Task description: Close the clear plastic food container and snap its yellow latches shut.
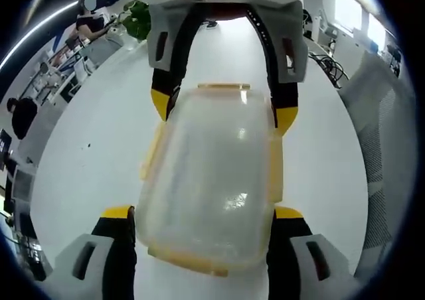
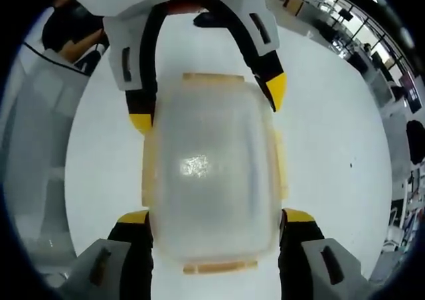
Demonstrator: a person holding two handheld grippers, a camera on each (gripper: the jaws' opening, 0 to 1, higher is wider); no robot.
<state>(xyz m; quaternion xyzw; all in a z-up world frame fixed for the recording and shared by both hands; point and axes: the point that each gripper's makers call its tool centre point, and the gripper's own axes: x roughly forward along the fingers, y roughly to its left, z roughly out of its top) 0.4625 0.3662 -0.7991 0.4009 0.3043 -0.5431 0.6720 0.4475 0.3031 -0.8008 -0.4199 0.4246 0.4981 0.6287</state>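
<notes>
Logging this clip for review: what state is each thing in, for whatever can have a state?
Clear plastic food container: lid on, resting on the white table.
Yellow latches: seem flared out at the sides; snapped or not, cannot tell.
Left gripper: open, jaws straddling one end of the container.
Right gripper: open, jaws straddling the opposite end.

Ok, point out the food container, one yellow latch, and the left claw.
food container (image 1: 212,174), left gripper view, middle of the clear lid.
yellow latch (image 2: 219,267), right gripper view, strip along the container's near edge.
left claw (image 1: 203,215), left gripper view, midway between its yellow fingertips.
</notes>
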